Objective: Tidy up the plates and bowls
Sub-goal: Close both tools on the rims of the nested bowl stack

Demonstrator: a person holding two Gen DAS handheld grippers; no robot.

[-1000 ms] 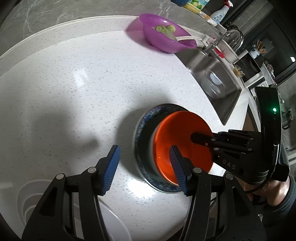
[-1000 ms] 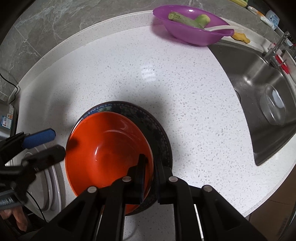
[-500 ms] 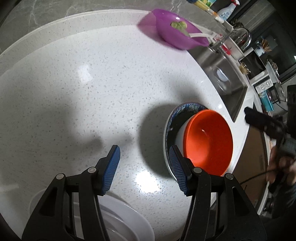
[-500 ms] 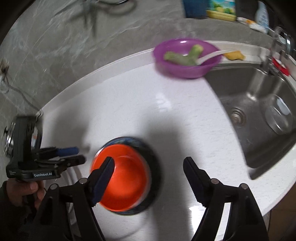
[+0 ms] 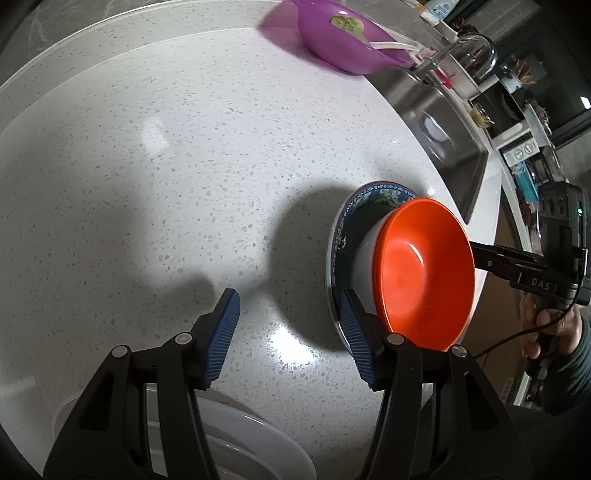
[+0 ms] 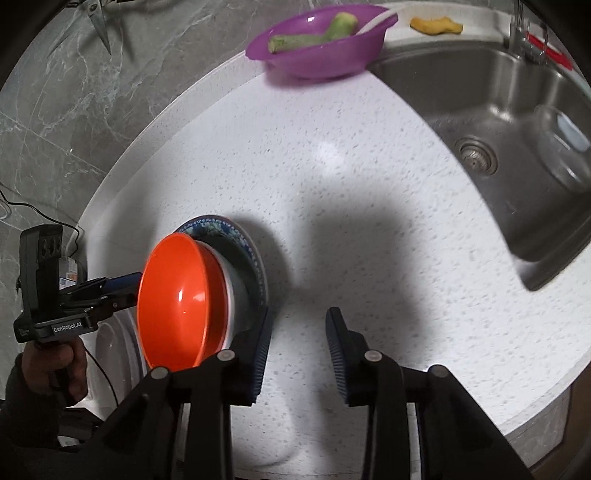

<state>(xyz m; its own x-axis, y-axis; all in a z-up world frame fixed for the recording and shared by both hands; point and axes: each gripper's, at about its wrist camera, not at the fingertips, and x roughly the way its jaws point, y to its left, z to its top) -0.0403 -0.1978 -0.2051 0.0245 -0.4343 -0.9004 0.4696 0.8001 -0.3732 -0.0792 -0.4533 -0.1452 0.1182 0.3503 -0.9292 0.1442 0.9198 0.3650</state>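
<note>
An orange bowl (image 5: 424,273) with a white outside sits in a dark blue patterned plate (image 5: 354,214) on the white speckled counter. In the right wrist view the bowl (image 6: 177,306) and plate (image 6: 221,229) lie left of my fingers. My left gripper (image 5: 291,336) is open and empty, its right finger just beside the plate's near rim. My right gripper (image 6: 299,350) is open and empty, its left finger close to the plate. A white plate (image 5: 251,443) lies under my left gripper.
A purple bowl (image 6: 317,48) with green vegetable pieces and a white spoon stands at the counter's far edge. A steel sink (image 6: 517,147) holding a glass bowl lies to the right. A yellow sponge (image 6: 436,26) rests behind the sink.
My right gripper let go of the orange bowl's rim, opened and drew back to the right. The bowl stays in the blue plate. My left gripper stays open and has shifted slightly.
</note>
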